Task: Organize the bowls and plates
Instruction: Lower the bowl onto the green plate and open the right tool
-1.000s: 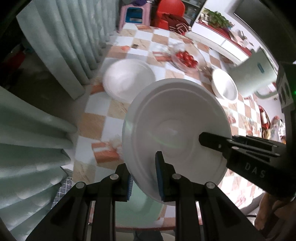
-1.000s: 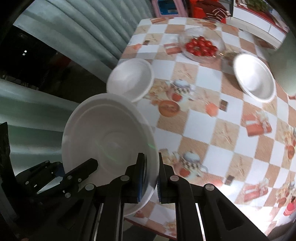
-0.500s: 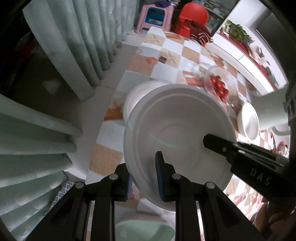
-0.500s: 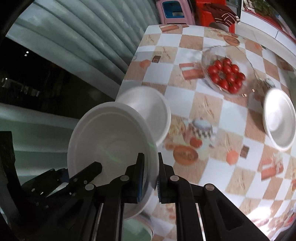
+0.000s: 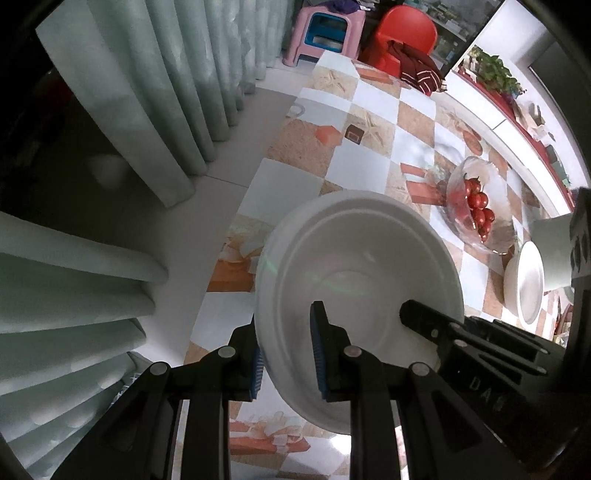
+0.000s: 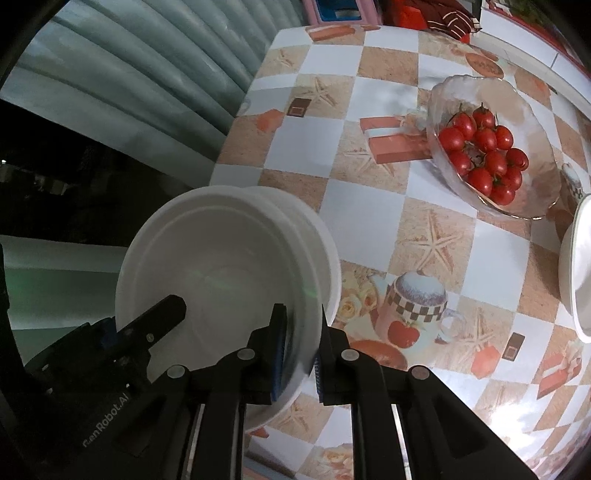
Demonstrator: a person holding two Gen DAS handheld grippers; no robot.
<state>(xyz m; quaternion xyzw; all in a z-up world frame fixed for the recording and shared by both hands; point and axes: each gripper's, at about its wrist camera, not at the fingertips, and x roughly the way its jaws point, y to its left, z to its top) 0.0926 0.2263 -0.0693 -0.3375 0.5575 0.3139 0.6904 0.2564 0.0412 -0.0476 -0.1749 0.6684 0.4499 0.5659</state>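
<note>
Right now both grippers clamp the same white bowl (image 5: pixel 354 266) by opposite sides of its rim: the left gripper (image 5: pixel 286 360) has its blue-padded fingers (image 5: pixel 318 354) closed on the near edge, one pad inside the bowl and one outside, and the right gripper (image 6: pixel 297 352) pinches the rim the same way on the other side, its jaws nearly together with only the thin wall between them. In the left wrist view the right gripper's black finger reaches in over the bowl's rim from the right; in the right wrist view the left gripper's finger does likewise from the lower left. The held bowl sits directly over a second white bowl (image 6: pixel 314 236), whose rim shows just past it as a stepped edge; whether the two already touch I cannot tell. Both are at the corner of a table (image 6: pixel 436 236) covered in a checked cloth printed with starfish, gift boxes and teapots, near its edge beside pale green curtains (image 5: pixel 155 96). Further across the table stands a glass bowl of cherry tomatoes (image 6: pixel 487 151), and beyond it another white bowl (image 5: pixel 528 282) near the right margin. Past the table's far end are a pink stool (image 5: pixel 321 29) and a red chair (image 5: pixel 402 33) with a dark cloth draped on it.
</note>
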